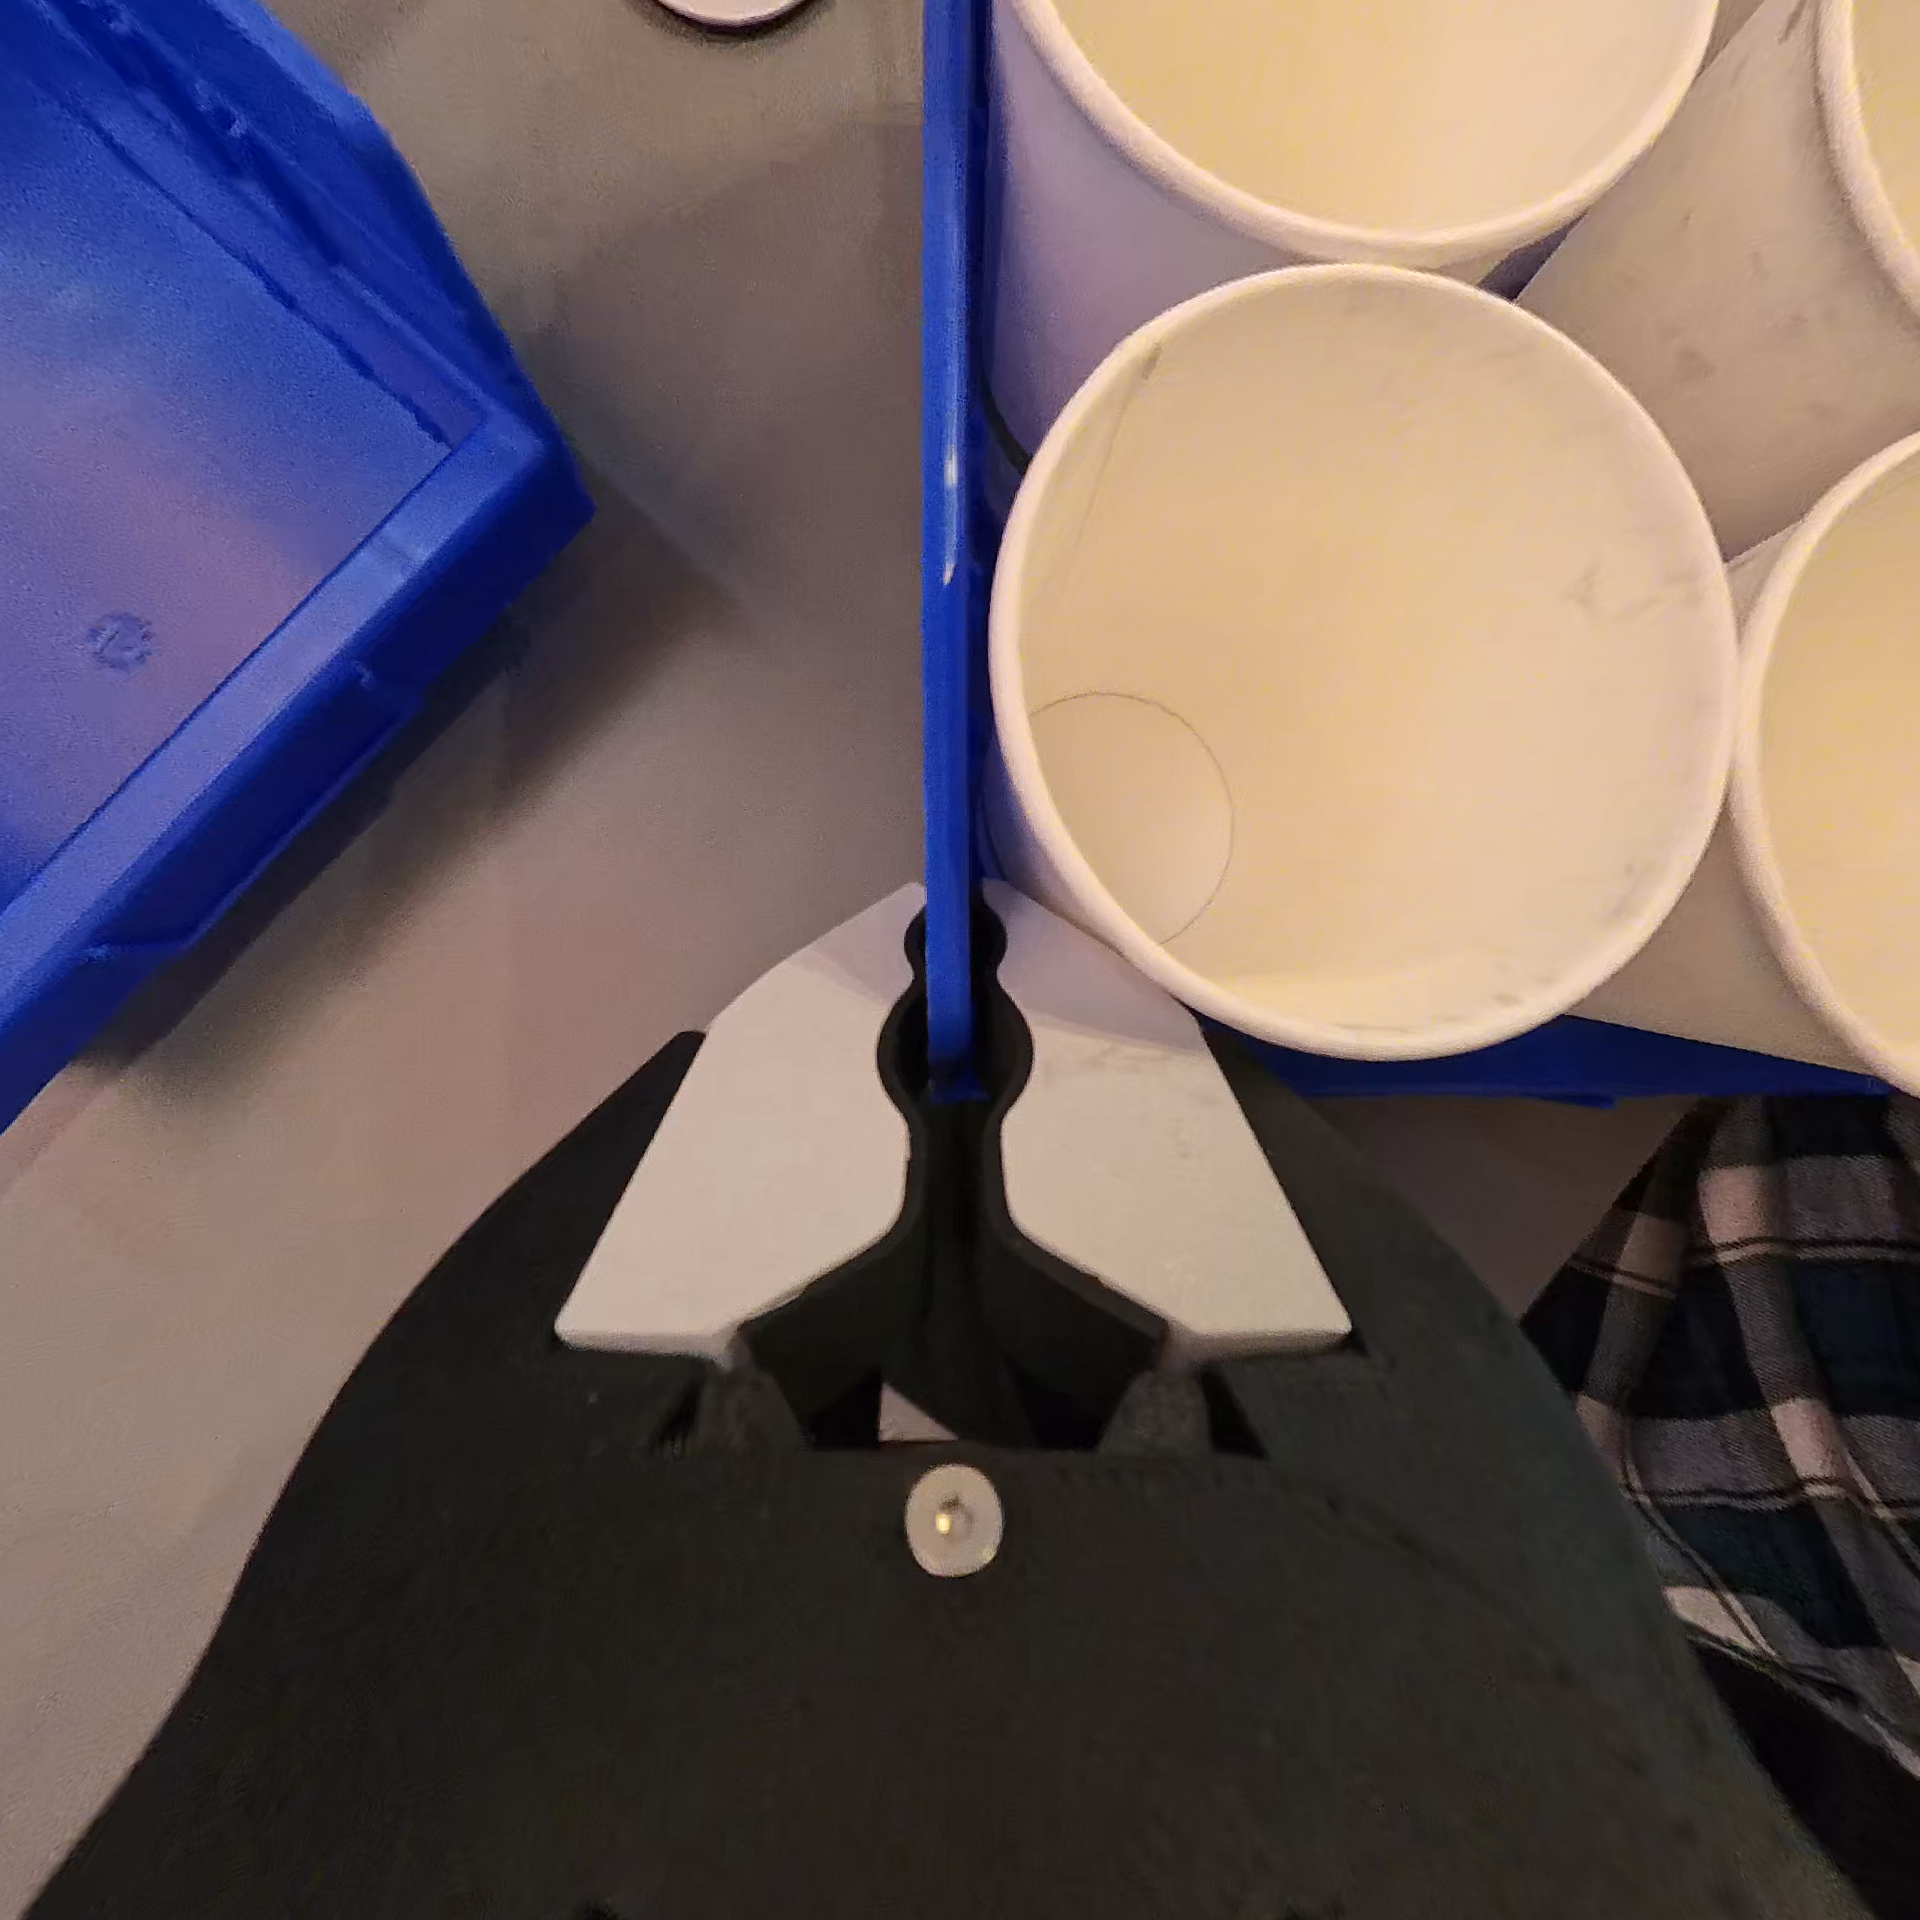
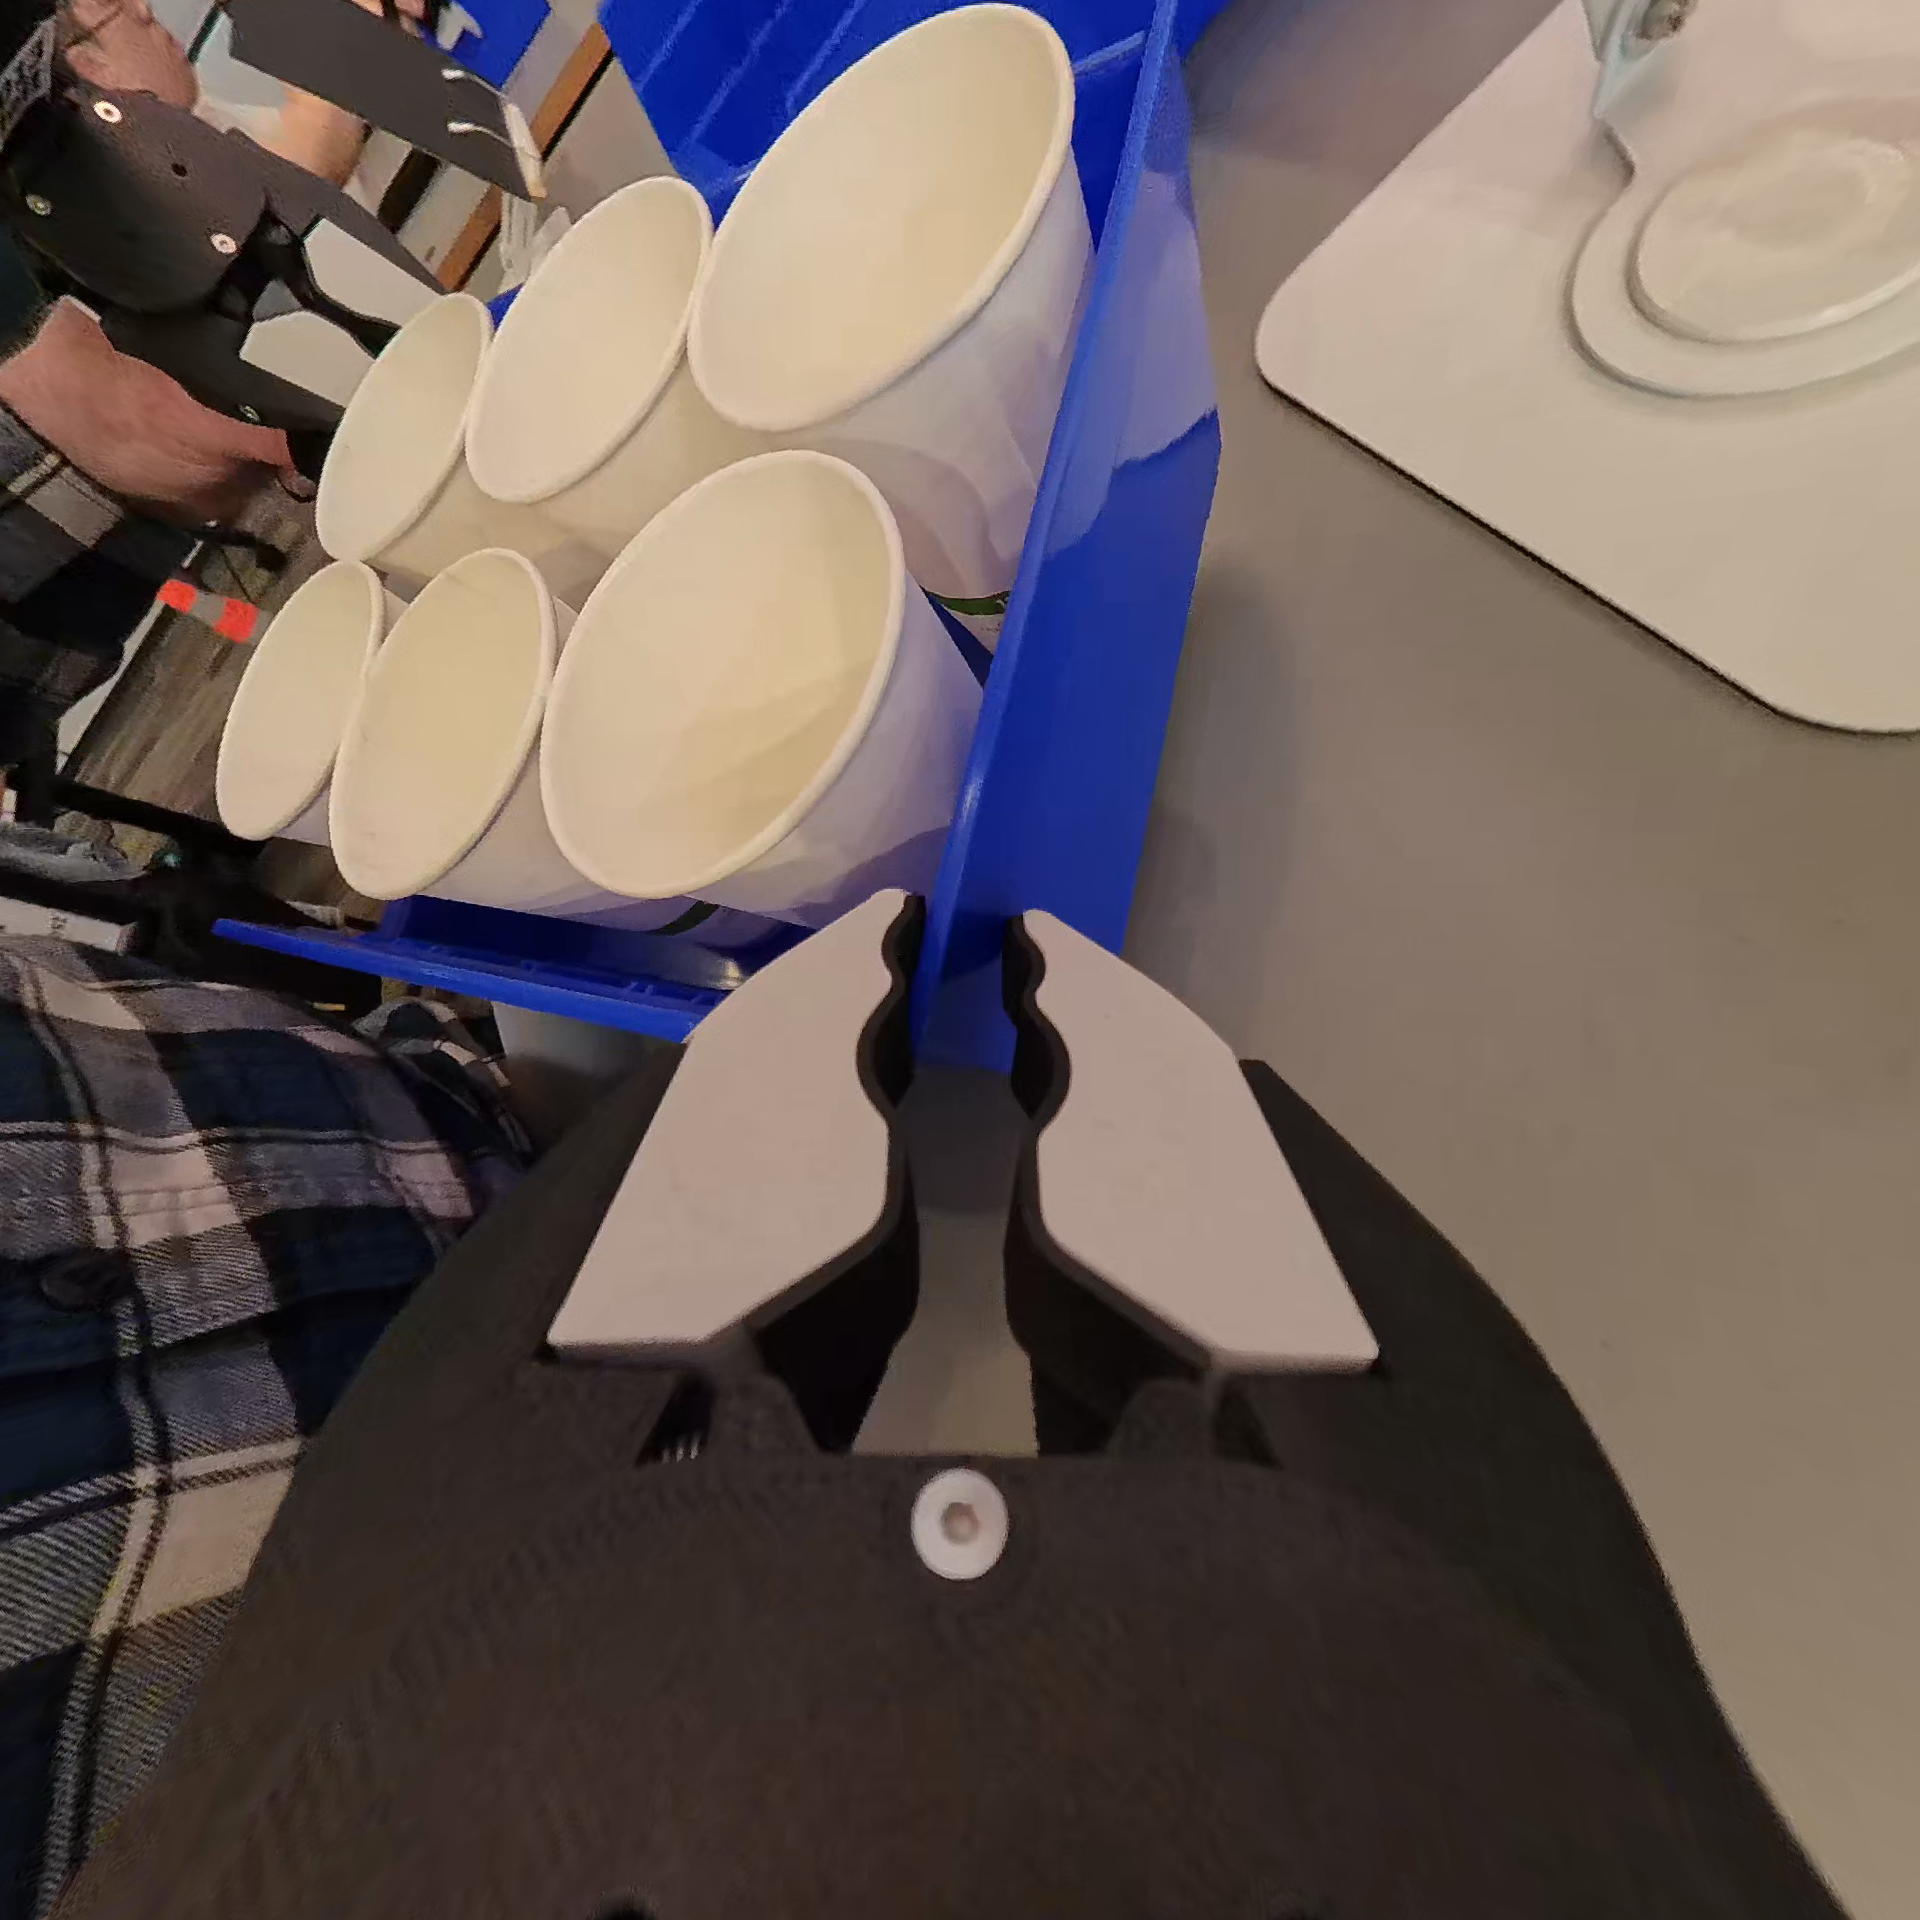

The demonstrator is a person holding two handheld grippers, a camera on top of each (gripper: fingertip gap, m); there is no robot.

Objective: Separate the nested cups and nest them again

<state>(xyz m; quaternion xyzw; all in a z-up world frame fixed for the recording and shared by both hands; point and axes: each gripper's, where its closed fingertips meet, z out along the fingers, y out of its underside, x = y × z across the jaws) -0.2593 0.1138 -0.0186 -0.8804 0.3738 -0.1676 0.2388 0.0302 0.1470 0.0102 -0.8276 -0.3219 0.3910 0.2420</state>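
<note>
two blue bins (image 1: 208,499) – grey table (image 1: 727,520) – plaid fabric (image 1: 1766,1403).

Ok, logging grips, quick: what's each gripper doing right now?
Left gripper: closed on the blue bin's wall.
Right gripper: closed on the bin's opposite wall.

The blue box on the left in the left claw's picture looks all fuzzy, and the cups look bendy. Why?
Left wrist view: the blue box sits at the frame's edge, soft and smeared, while the nearest cup is sharp; the wide lens stretches things near the edges. Right wrist view: cups look like stretched ovals, a bright shine sits on the bin wall, and the plaid shirt is slightly blurred.
</note>
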